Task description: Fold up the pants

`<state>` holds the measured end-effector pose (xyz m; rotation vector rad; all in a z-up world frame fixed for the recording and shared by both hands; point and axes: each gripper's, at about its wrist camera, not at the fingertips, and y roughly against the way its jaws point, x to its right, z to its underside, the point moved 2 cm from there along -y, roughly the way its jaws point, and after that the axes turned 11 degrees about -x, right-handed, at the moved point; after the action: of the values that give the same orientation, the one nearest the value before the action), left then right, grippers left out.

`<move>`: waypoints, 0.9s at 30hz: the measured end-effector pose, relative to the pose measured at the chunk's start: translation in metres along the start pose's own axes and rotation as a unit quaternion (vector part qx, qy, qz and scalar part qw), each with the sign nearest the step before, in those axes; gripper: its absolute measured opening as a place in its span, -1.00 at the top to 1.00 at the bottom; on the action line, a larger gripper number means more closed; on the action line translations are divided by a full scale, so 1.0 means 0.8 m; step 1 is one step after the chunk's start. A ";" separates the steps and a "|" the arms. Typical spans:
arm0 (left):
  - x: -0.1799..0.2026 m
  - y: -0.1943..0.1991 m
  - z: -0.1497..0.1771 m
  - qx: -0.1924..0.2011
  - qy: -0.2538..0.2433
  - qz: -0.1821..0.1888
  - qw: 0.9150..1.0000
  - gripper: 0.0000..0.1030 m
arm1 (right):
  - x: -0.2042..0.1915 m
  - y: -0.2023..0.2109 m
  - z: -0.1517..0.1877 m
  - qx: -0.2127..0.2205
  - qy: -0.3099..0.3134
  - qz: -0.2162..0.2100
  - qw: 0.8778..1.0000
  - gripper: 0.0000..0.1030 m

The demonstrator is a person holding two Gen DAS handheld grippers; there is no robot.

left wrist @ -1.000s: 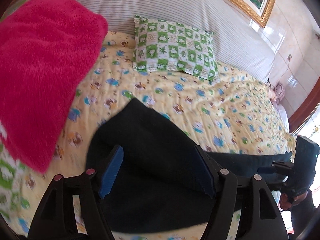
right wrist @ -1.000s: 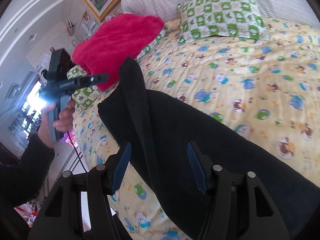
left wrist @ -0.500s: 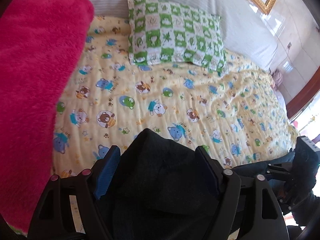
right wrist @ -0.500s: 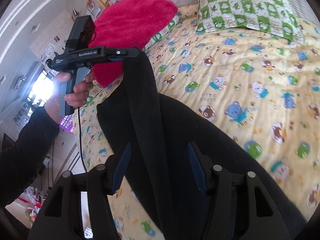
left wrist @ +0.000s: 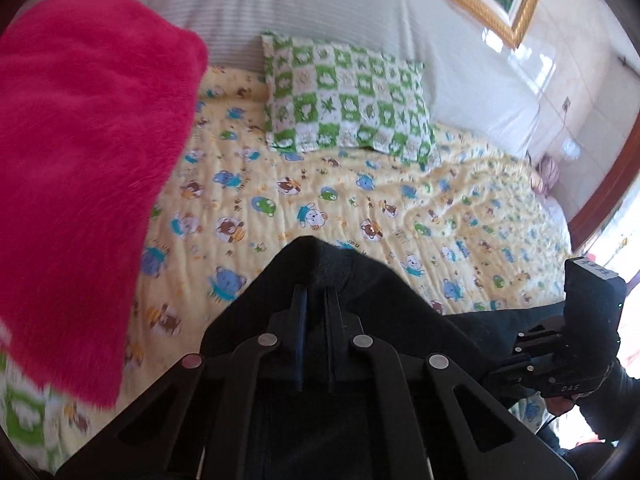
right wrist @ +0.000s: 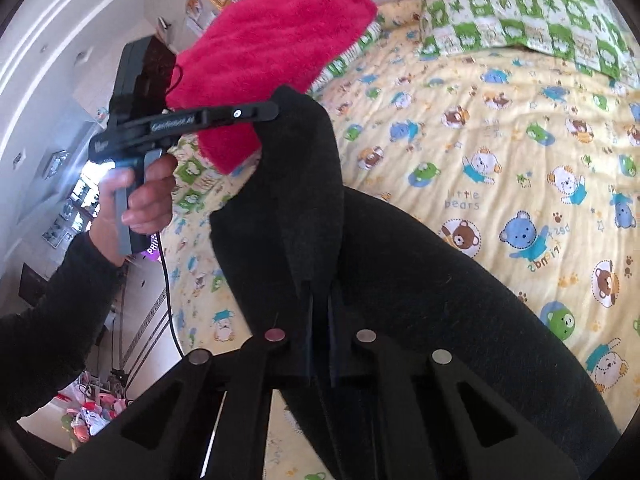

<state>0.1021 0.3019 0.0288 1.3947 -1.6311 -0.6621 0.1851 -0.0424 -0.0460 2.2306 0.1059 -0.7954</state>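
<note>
The black pants lie along the near edge of a yellow bear-print bed and fill the lower part of both views, also showing in the right wrist view. My left gripper is shut on a lifted corner of the pants. From the right wrist view, the left gripper holds that corner raised above the bed. My right gripper is shut on a fold of the pants; it shows at the right of the left wrist view.
A fluffy red blanket lies at the left of the bed, a green checked pillow at the head, and a striped white bolster behind it. The yellow quilt spreads beyond the pants. The floor lies past the bed edge.
Both grippers were open around the pants a second ago; both have since shut on the fabric. The left gripper has lifted its corner of the pants.
</note>
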 end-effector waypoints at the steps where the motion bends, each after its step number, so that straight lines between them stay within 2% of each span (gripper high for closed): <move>1: -0.002 0.006 0.008 0.006 0.005 0.004 1.000 0.89 | -0.006 0.001 0.001 0.001 0.008 0.003 1.000 0.87; 8: -0.024 0.030 0.070 0.038 0.063 0.017 0.997 0.88 | -0.045 -0.010 0.015 -0.017 0.058 0.017 0.998 0.87; 12: -0.052 0.024 0.110 0.035 0.117 0.023 0.992 0.88 | -0.054 -0.023 0.026 -0.039 0.071 0.024 0.996 0.87; 16: -0.072 0.024 0.143 0.031 0.165 0.015 0.986 0.89 | -0.057 -0.031 0.031 -0.058 0.067 0.022 0.996 0.77; 20: -0.077 0.038 0.170 0.047 0.203 0.026 0.978 0.37 | -0.059 -0.025 0.038 -0.055 0.071 0.013 0.996 0.74; 23: -0.066 0.046 0.176 0.055 0.208 0.033 0.976 0.09 | -0.054 -0.019 0.039 -0.048 0.061 0.010 0.997 0.74; 27: -0.048 0.046 0.170 0.061 0.216 0.035 0.974 -0.04 | -0.039 -0.009 0.041 -0.032 0.032 0.005 0.999 0.74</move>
<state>-0.0339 0.3291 -0.0165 1.4424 -1.3793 -0.1963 0.1408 -0.0548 -0.0495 2.1938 0.1501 -0.7065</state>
